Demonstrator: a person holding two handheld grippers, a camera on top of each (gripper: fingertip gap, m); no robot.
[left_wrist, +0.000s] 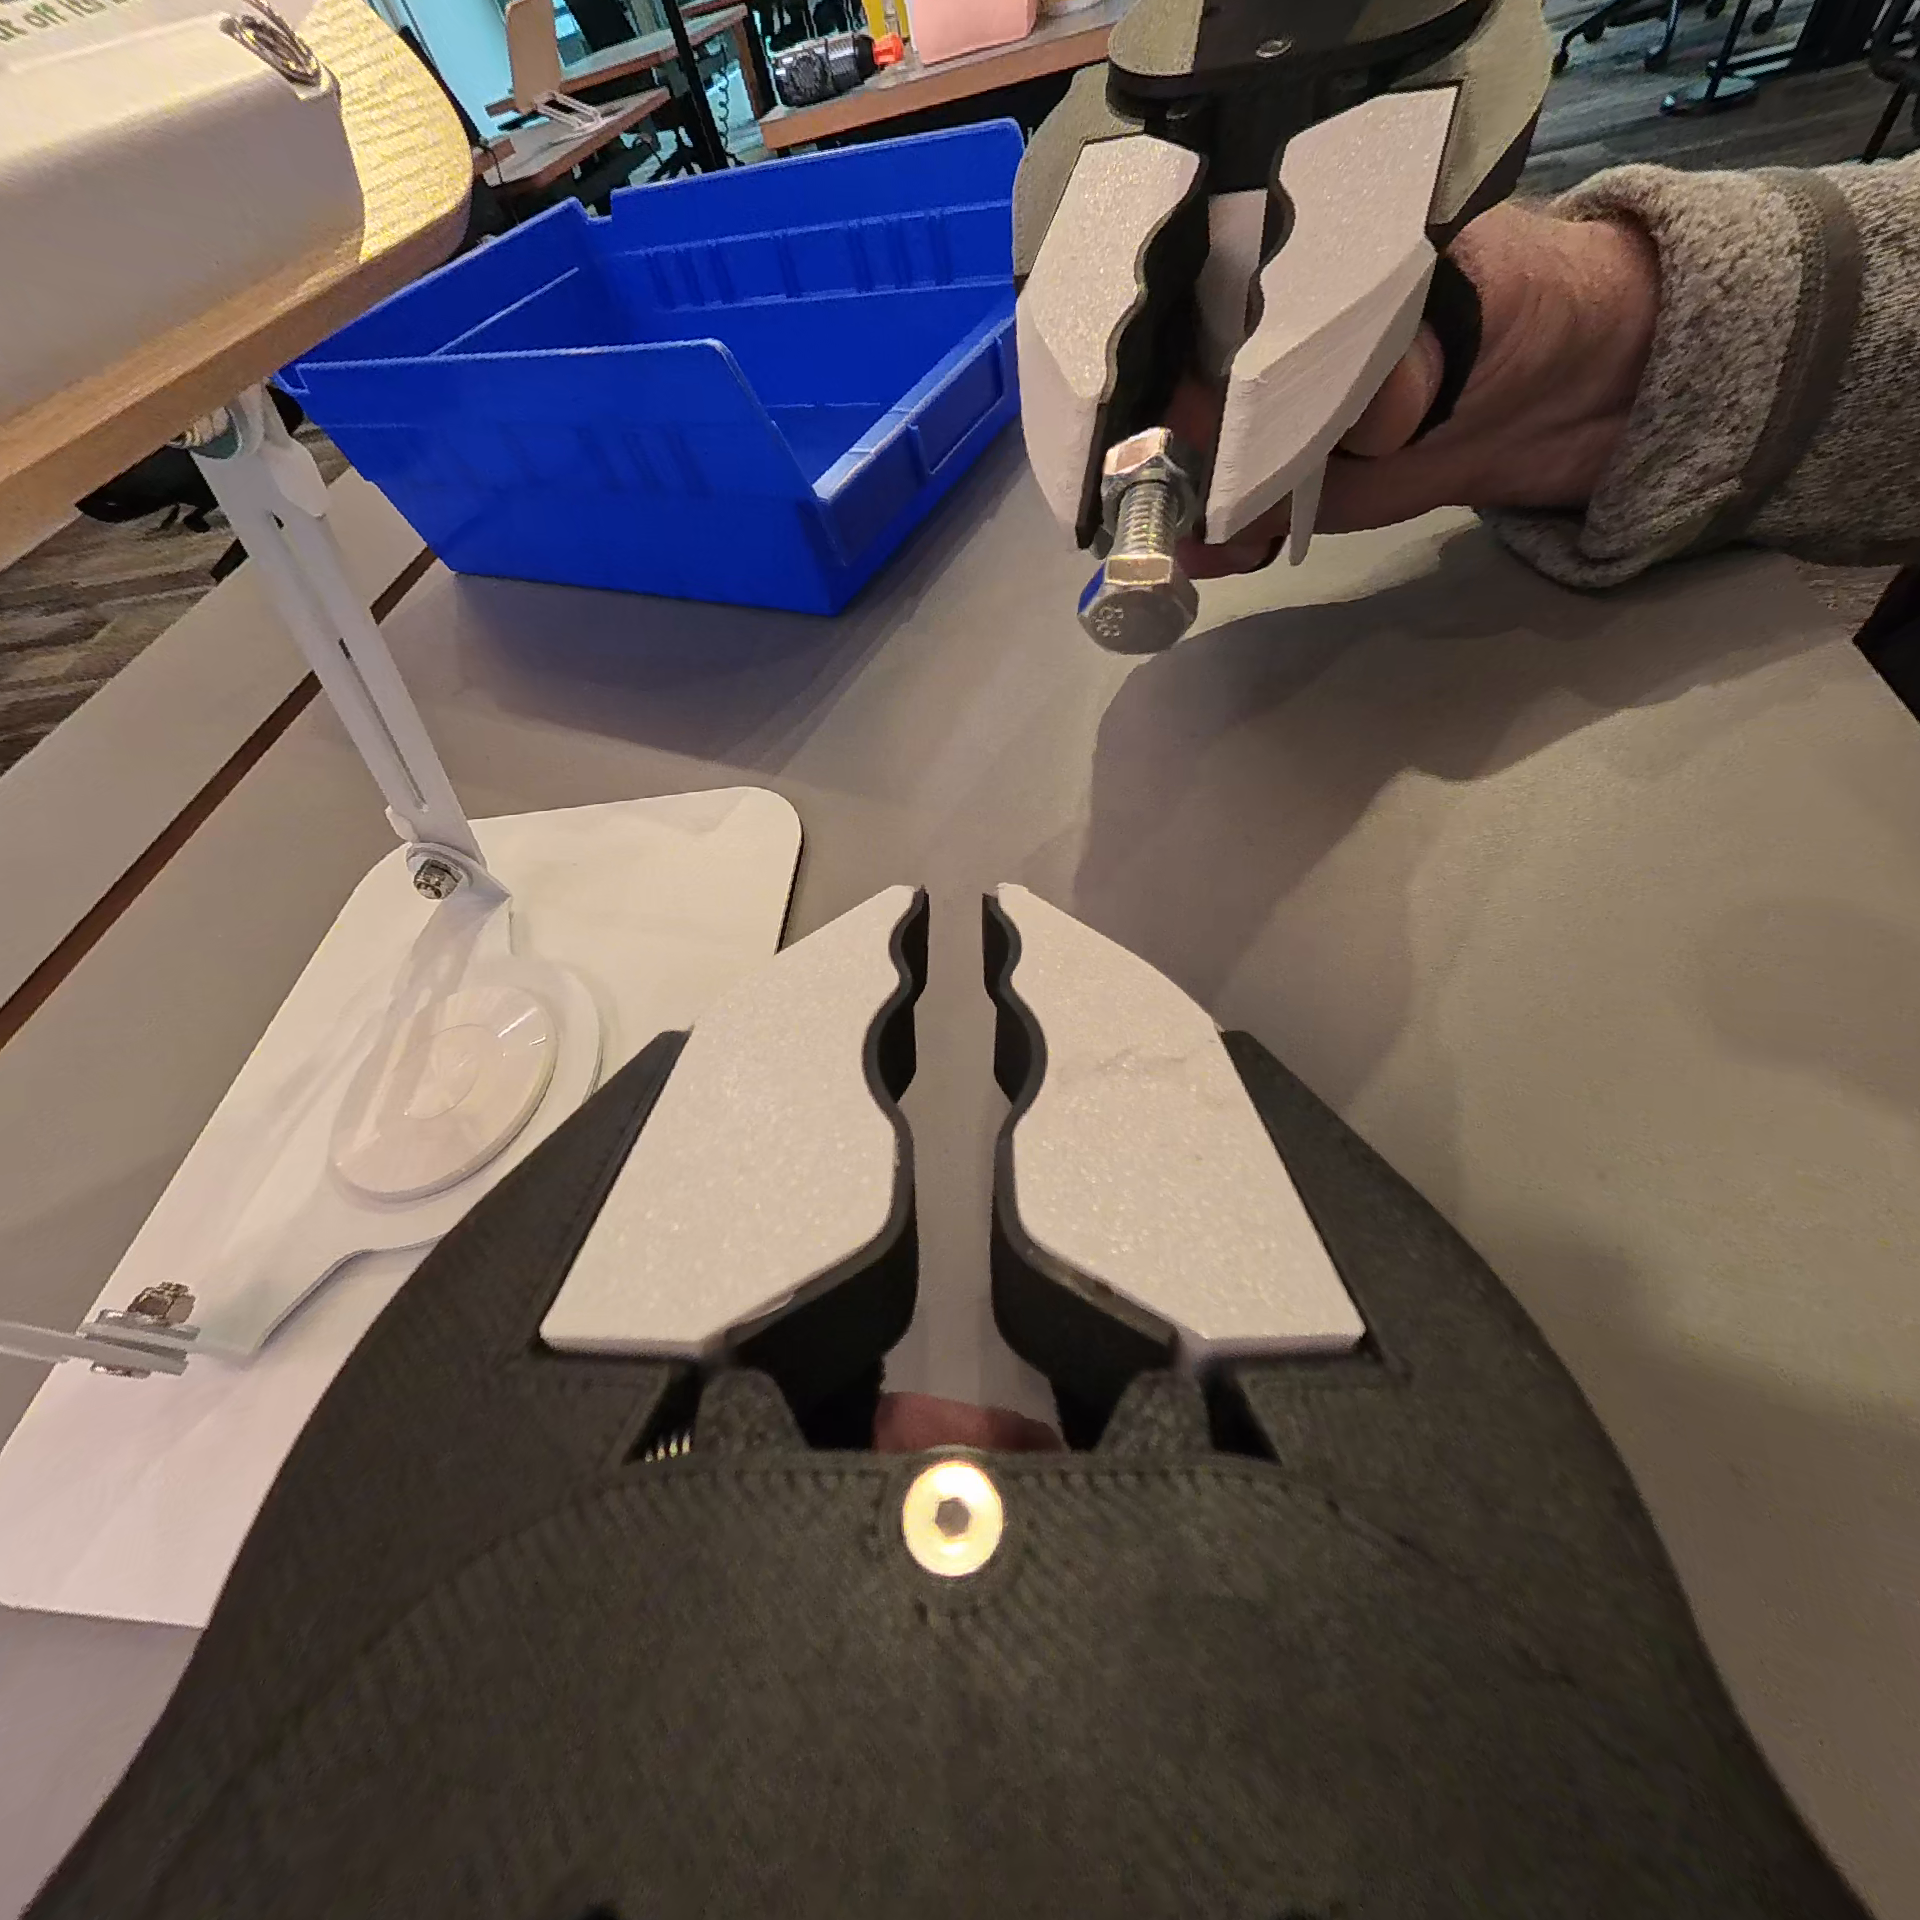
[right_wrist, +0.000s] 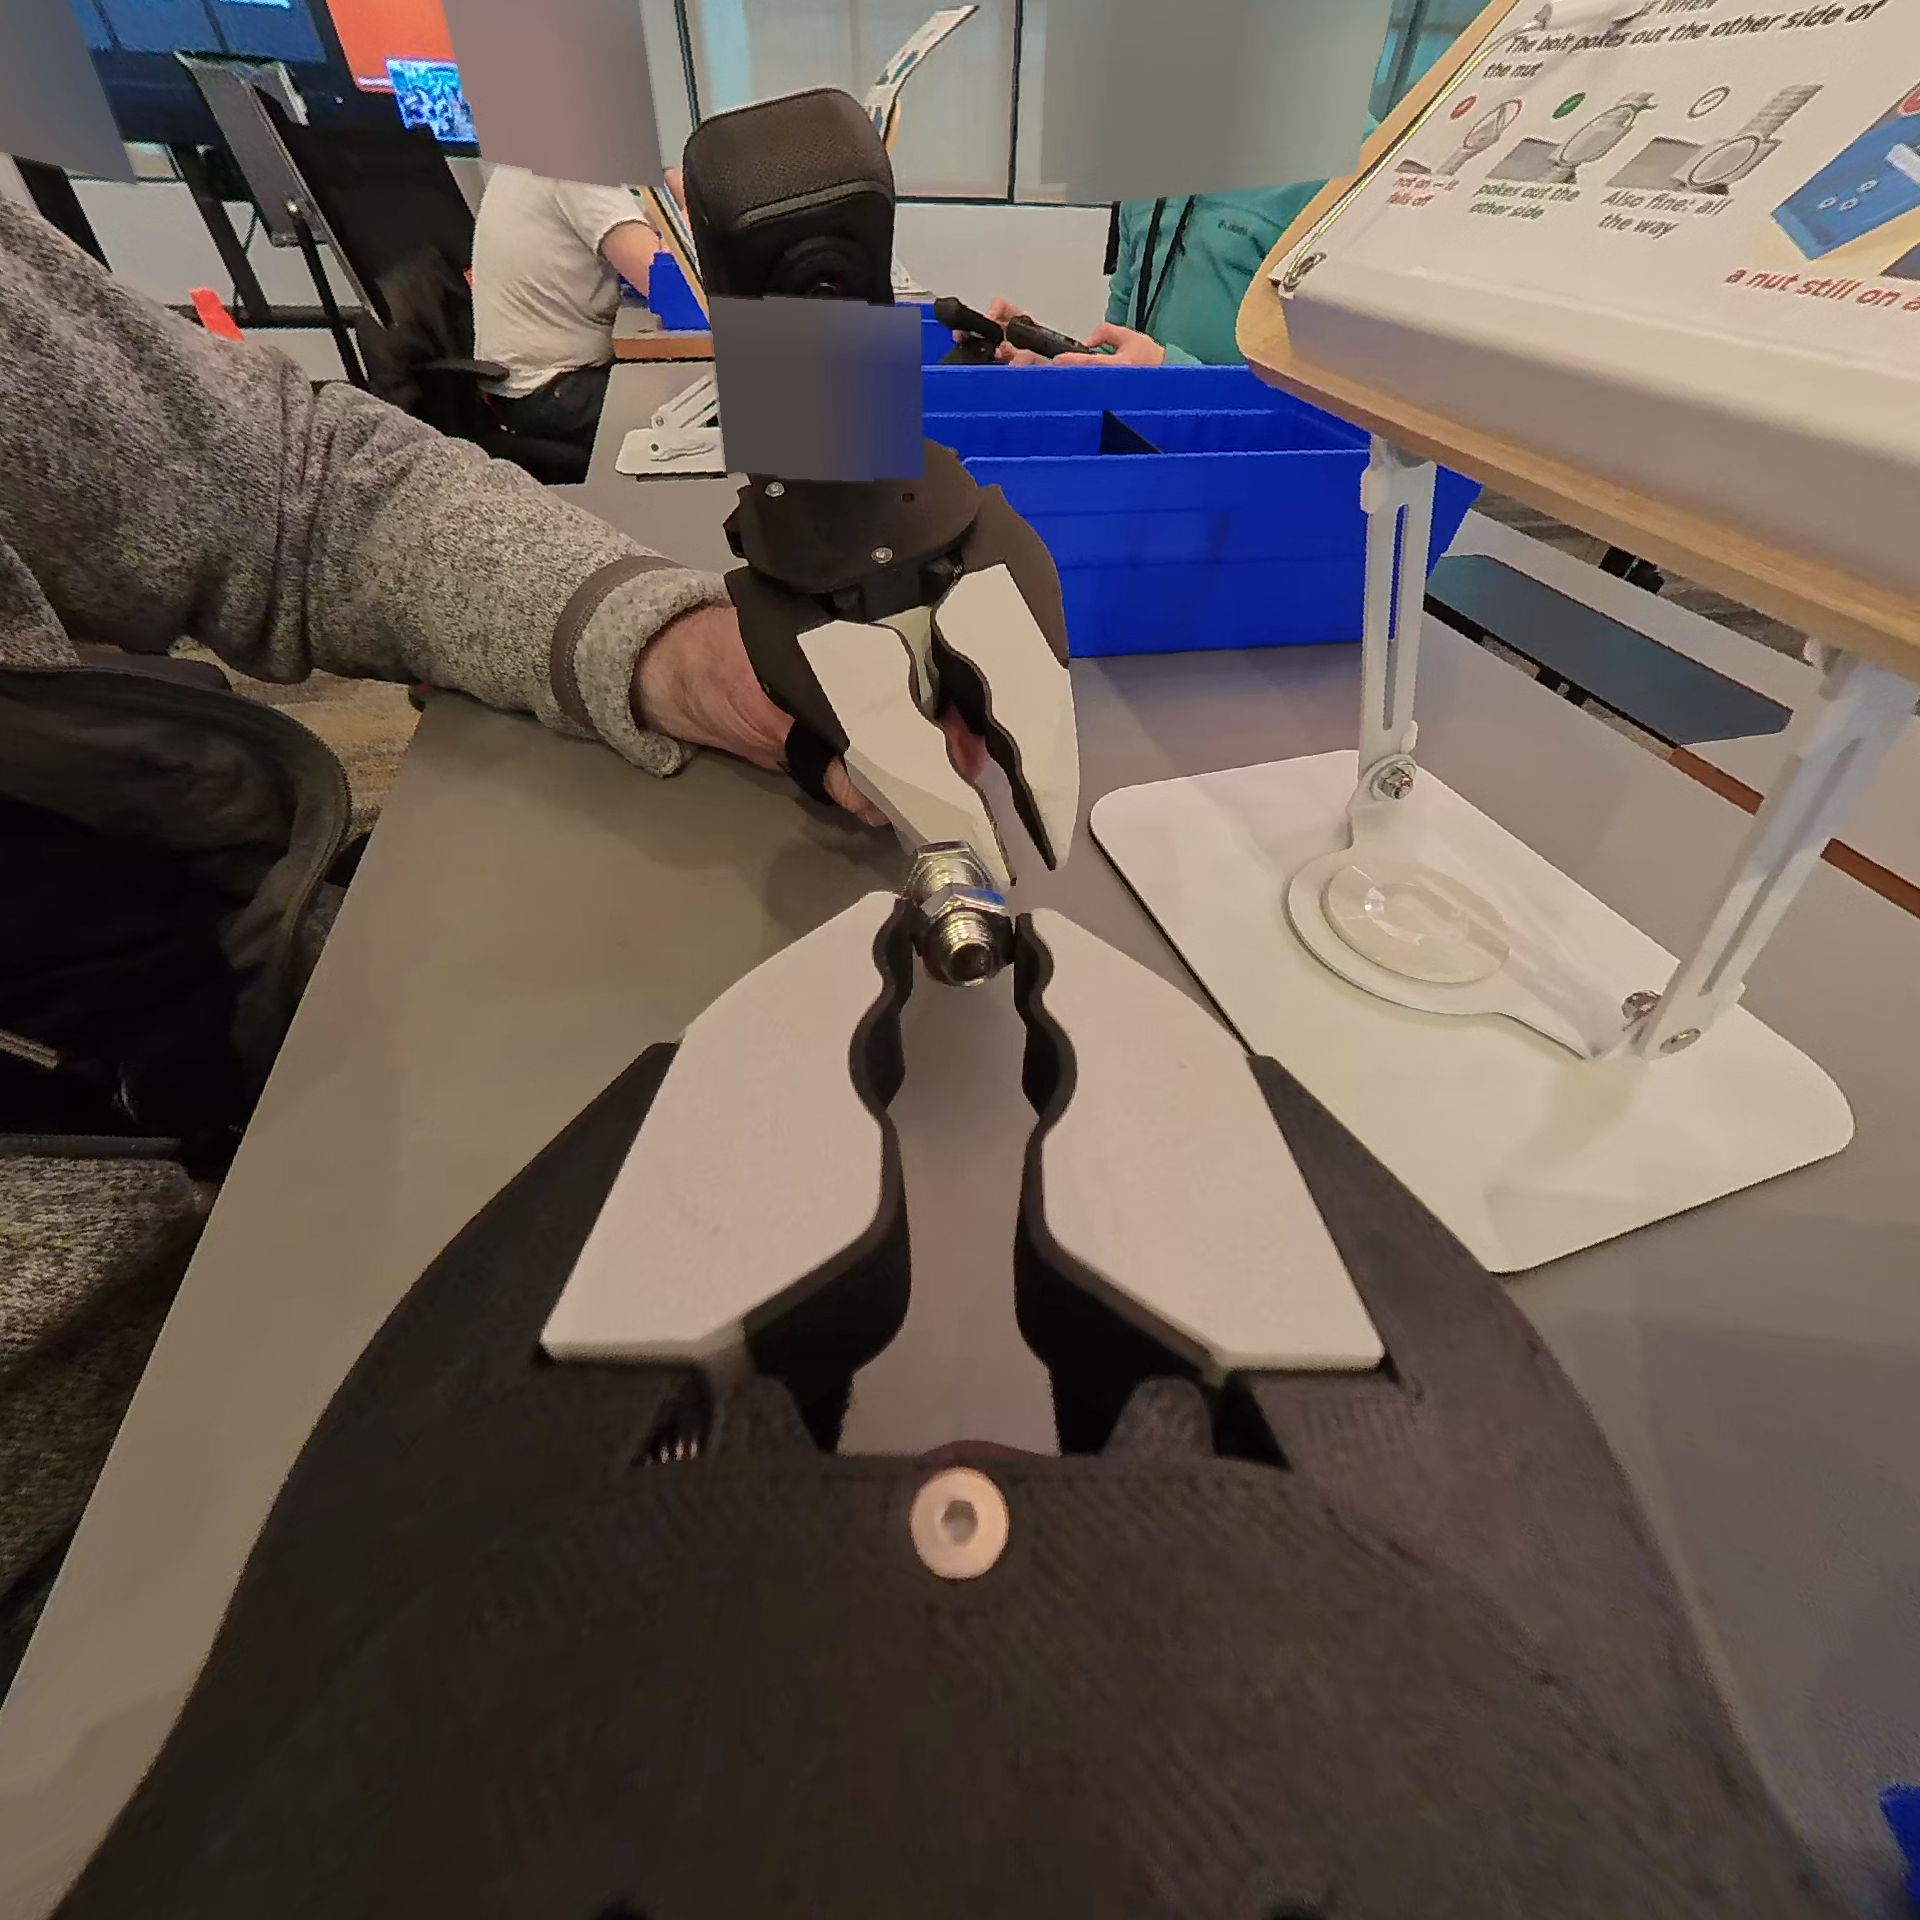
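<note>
From the left wrist view, the bin (left_wrist: 665, 416) sits on the table (left_wrist: 1455, 1039) at twelve o'clock. The stand's base plate (left_wrist: 623, 904) lies at ten o'clock, just before the bin. The bolt (left_wrist: 1138, 551), nut (left_wrist: 1143, 462) on it, hangs at one o'clock above the table.

My left wrist camera sits just behind my left gripper (left_wrist: 956, 904), looking forward and down across the grey table (left_wrist: 1455, 1039). My right wrist camera looks the opposite way along my right gripper (right_wrist: 961, 920). The 2 views share the blue bin (left_wrist: 665, 416) and white stand base (right_wrist: 1455, 1091).
</note>
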